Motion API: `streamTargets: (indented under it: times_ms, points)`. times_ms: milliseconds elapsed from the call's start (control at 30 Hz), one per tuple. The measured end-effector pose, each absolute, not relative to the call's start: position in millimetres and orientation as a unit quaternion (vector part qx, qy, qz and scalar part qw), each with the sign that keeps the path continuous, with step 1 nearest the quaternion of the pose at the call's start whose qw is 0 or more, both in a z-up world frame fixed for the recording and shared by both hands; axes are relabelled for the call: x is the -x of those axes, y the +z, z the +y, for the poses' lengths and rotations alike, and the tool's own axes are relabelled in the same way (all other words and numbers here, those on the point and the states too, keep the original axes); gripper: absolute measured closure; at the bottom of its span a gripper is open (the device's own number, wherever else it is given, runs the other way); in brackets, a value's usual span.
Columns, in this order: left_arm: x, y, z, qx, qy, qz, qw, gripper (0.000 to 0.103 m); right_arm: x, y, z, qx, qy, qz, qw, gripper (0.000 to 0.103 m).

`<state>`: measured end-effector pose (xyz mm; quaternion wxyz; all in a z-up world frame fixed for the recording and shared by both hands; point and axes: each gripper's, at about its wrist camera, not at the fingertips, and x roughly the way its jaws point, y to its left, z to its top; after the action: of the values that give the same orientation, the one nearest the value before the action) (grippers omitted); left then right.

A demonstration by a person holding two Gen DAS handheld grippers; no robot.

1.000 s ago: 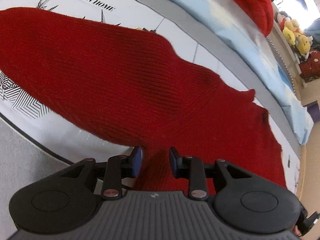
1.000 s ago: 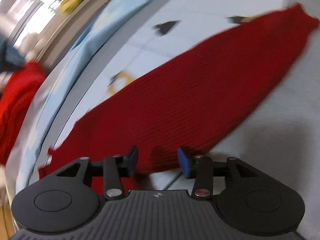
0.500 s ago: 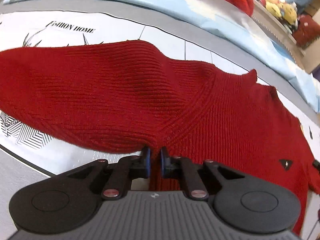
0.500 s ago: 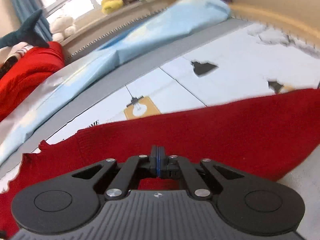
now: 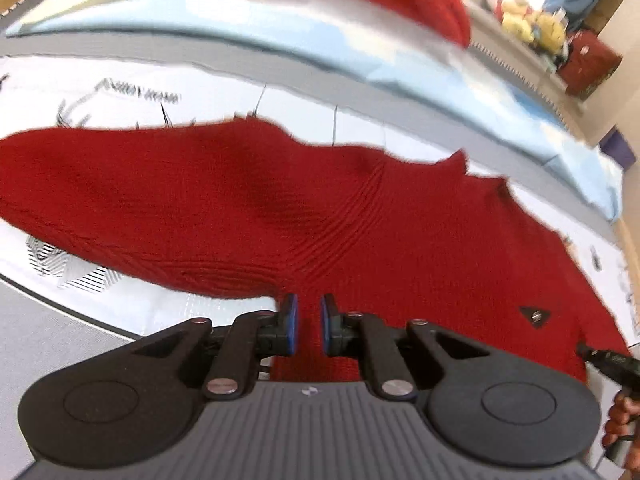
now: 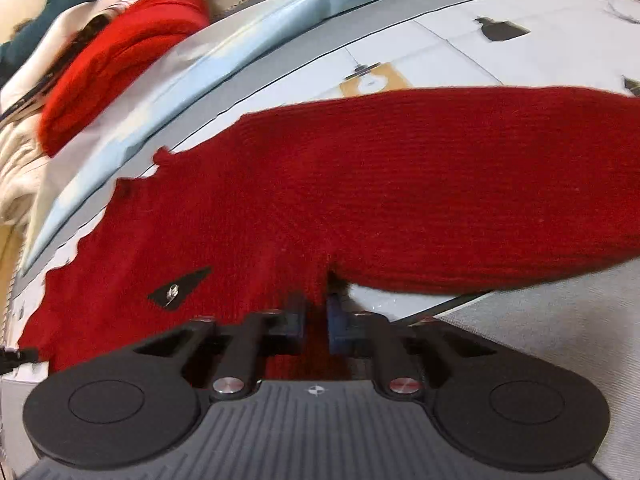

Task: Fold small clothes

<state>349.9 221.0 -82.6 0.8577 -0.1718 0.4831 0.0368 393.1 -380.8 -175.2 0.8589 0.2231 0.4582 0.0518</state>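
Note:
A red knit sweater [image 5: 360, 216] lies spread flat on a white printed mat [image 5: 168, 80], sleeves stretched out to both sides; it also shows in the right wrist view [image 6: 360, 184]. A small black triangular label [image 5: 535, 315] sits on its chest. My left gripper [image 5: 306, 330] is at the left armpit, fingers narrowly apart with sweater fabric between them. My right gripper [image 6: 316, 322] is at the right armpit, fingers narrowly apart over the sweater's side edge.
A light blue sheet [image 5: 360, 40] runs along the mat's far side. A pile of red and other clothes [image 6: 120, 52] lies beyond it. Plush toys [image 5: 532, 24] sit on a ledge. Grey carpet [image 6: 560, 340] borders the mat.
Both grippers closed at the sweater's armpits half a second ago; now their fingers stand slightly apart again. The views have shifted and the sweater body has come further into view.

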Motion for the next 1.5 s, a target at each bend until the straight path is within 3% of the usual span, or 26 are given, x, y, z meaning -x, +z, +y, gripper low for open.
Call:
streamTargets:
  times_ms: [133, 200, 267, 533, 633, 833, 900, 967, 1100, 1233, 1267, 1300, 1333, 1367, 1500]
  points:
    - [-327.1, -45.4, 216.3, 0.169, 0.031, 0.465, 0.868, 0.092, -382.0, -166.4, -370.0, -0.156, 0.037, 0.452, 0.878, 0.094]
    - [-314.3, -25.7, 216.3, 0.174, 0.033, 0.461, 0.869, 0.092, -373.1, -162.7, -354.0, -0.095, 0.048, 0.464, 0.88, 0.089]
    - [-297.7, -7.1, 215.2, 0.181, 0.021, 0.453, 0.873, 0.092, -359.4, -163.4, -353.5, -0.091, 0.066, 0.48, 0.87, 0.075]
    - [-191.1, 32.2, 202.5, 0.179, -0.014, 0.418, 0.891, 0.092, -291.6, -160.3, -367.2, -0.078, 0.071, 0.515, 0.85, 0.075]
    - [-162.6, 14.9, 198.2, 0.188, -0.011, 0.422, 0.887, 0.092, -261.6, -158.8, -373.2, -0.094, 0.059, 0.517, 0.849, 0.075]
    - [-144.3, -40.8, 180.4, 0.126, -0.019, 0.503, 0.855, 0.088, -205.8, -156.4, -377.1, -0.112, 0.035, 0.524, 0.844, 0.075]
    - [-141.7, -60.3, 183.7, 0.103, -0.016, 0.528, 0.843, 0.088, -190.4, -154.8, -379.8, -0.128, 0.026, 0.523, 0.842, 0.072]
    - [-137.2, -81.7, 193.3, 0.098, -0.015, 0.562, 0.821, 0.088, -176.5, -151.8, -382.1, -0.14, 0.009, 0.526, 0.839, 0.063]
    - [-124.4, -111.3, 209.0, 0.083, -0.021, 0.604, 0.793, 0.071, -152.9, -149.5, -376.3, -0.107, -0.001, 0.545, 0.832, 0.063]
    - [-112.2, -129.3, 216.7, 0.087, -0.025, 0.623, 0.777, 0.07, -132.1, -151.1, -376.3, -0.117, 0.017, 0.558, 0.821, 0.062]
    - [-109.0, -131.5, 217.9, 0.088, -0.028, 0.621, 0.778, 0.07, -127.6, -151.3, -372.9, -0.102, 0.019, 0.557, 0.824, 0.062]
    - [-107.0, -131.4, 217.5, 0.084, -0.032, 0.618, 0.781, 0.077, -125.2, -149.8, -369.9, -0.093, 0.021, 0.557, 0.825, 0.062]
    - [-105.2, -130.3, 216.3, 0.081, -0.043, 0.617, 0.781, 0.098, -123.2, -148.3, -368.1, -0.092, 0.024, 0.558, 0.825, 0.069]
    - [-104.5, -127.1, 213.2, 0.079, -0.053, 0.617, 0.781, 0.097, -121.6, -145.9, -368.2, -0.096, 0.027, 0.557, 0.825, 0.094]
    - [-93.7, -93.9, 217.1, 0.072, -0.07, 0.574, 0.812, 0.098, -111.0, -110.0, -386.8, -0.147, -0.007, 0.506, 0.85, 0.095]
